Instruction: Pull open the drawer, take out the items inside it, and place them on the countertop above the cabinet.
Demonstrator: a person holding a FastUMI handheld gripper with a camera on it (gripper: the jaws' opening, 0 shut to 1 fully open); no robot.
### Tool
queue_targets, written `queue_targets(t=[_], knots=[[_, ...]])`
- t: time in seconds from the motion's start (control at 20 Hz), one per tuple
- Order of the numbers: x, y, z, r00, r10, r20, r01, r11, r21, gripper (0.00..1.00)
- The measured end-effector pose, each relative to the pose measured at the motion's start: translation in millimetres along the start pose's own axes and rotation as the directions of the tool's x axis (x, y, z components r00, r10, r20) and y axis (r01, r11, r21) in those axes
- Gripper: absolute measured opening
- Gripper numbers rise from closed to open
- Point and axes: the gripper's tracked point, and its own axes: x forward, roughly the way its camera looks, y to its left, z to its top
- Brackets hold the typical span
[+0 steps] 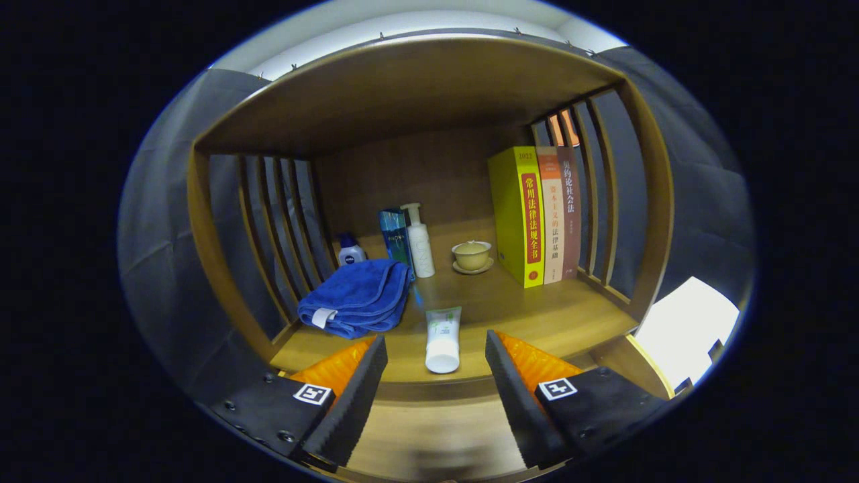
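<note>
One white tube (pixel 443 339) lies on the worktop (pixel 537 315) just ahead of your hand-held gripper (pixel 436 365), whose fingers are spread and hold nothing. It looks already placed, so back straight out without nudging it, then return to the drawer.

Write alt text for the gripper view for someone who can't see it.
The gripper has its jaws open, with a white tube lying on the wooden countertop between and just ahead of them. Beyond sit a folded blue towel, bottles, a lidded cup and upright books.
</note>
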Motion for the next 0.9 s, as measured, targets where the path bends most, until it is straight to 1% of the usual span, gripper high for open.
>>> queue_targets(t=[0.25,0.45,0.7,0.9], knots=[[-42,5,-6,0.999,0.003,0.038,-0.002,1.000,-0.016,0.96],[-70,6,-23,1.000,0.004,0.031,-0.003,1.000,-0.008,0.96],[-97,-2,-54,1.000,-0.024,0.017,0.024,1.000,-0.009,0.96],[-114,-8,-87,0.999,-0.043,-0.023,0.043,0.999,0.005,0.96]])
